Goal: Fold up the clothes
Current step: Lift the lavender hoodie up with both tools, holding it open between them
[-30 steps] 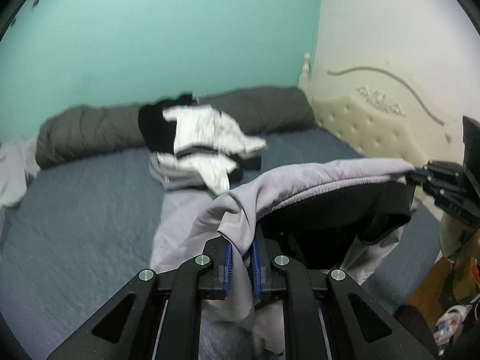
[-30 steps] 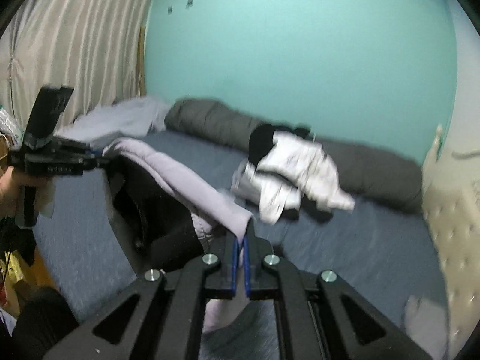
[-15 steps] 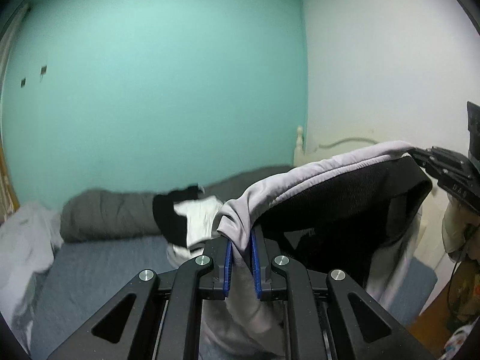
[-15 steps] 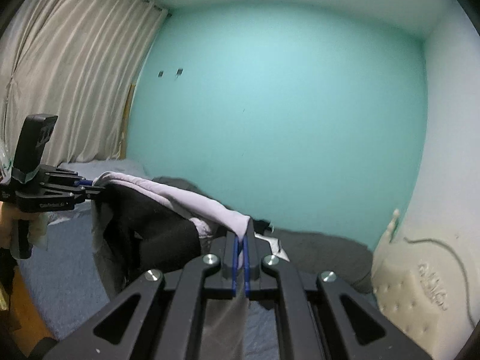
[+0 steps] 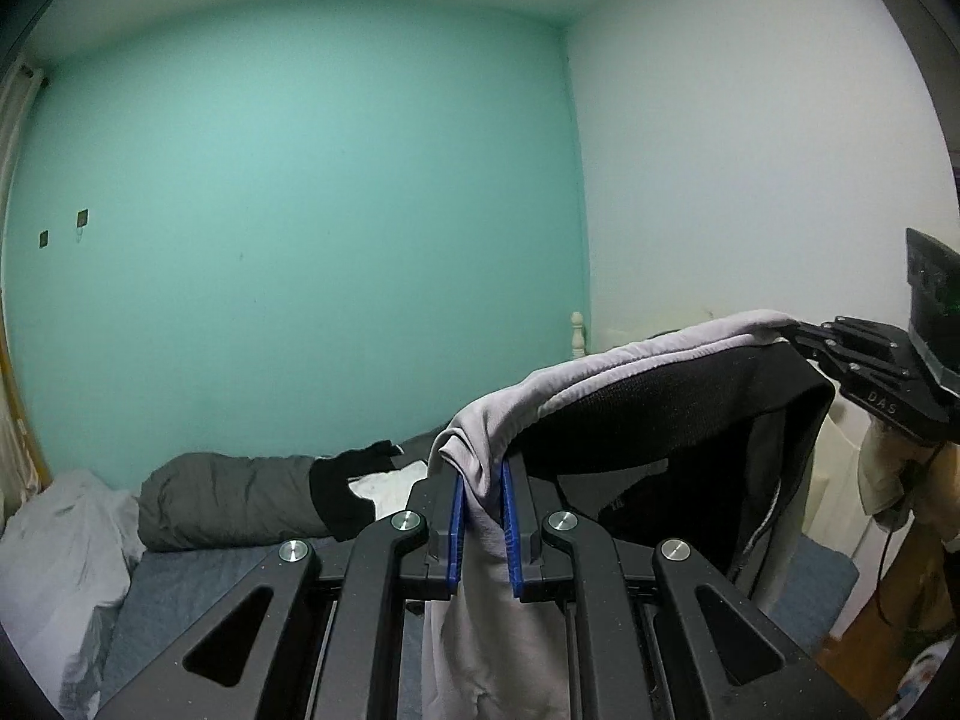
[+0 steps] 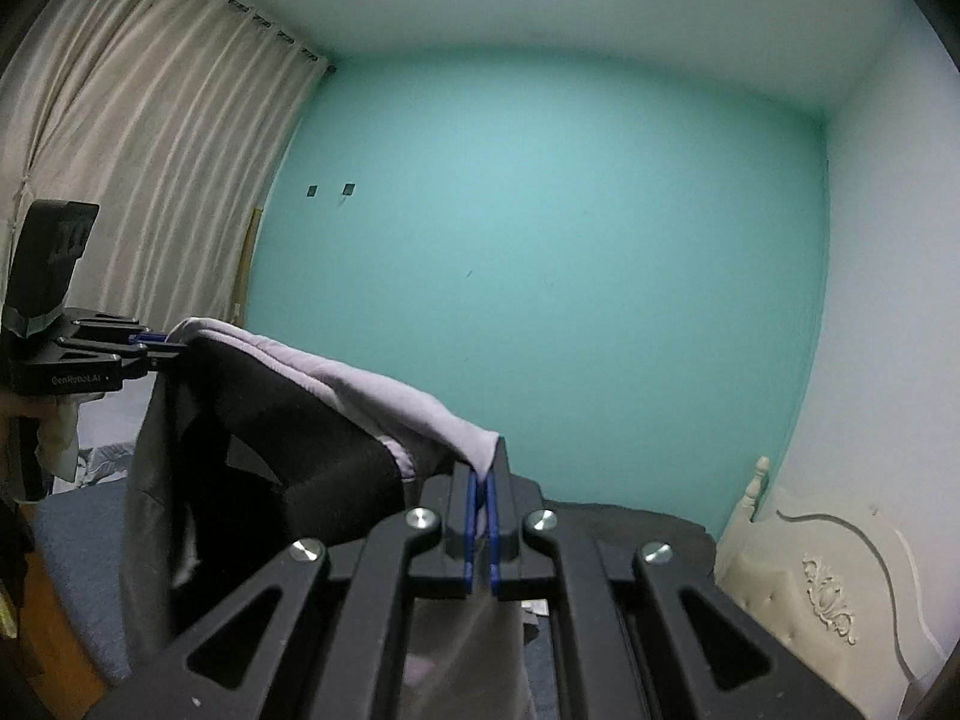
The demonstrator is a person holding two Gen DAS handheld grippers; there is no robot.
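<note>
A light grey garment with a black mesh lining [image 5: 630, 402] hangs stretched in the air between my two grippers, high above the bed. My left gripper [image 5: 480, 498] is shut on one end of its top edge; it also shows at the left of the right wrist view [image 6: 162, 343]. My right gripper [image 6: 480, 510] is shut on the other end; it shows at the right of the left wrist view [image 5: 798, 333]. The garment [image 6: 312, 420] sags open below, black lining facing me. Its lower part is hidden behind the gripper bodies.
A blue bed [image 5: 198, 588] lies below with a rolled dark grey duvet [image 5: 234, 498] at the wall and a black and white clothes pile [image 5: 360, 489]. White bedding [image 5: 54, 552] lies left. A cream headboard [image 6: 828, 576] is right, curtains [image 6: 120, 168] left.
Both grippers have lifted the garment and tilted upward. The bed and clothes pile have dropped low in view, and the walls and ceiling now fill the frames.
</note>
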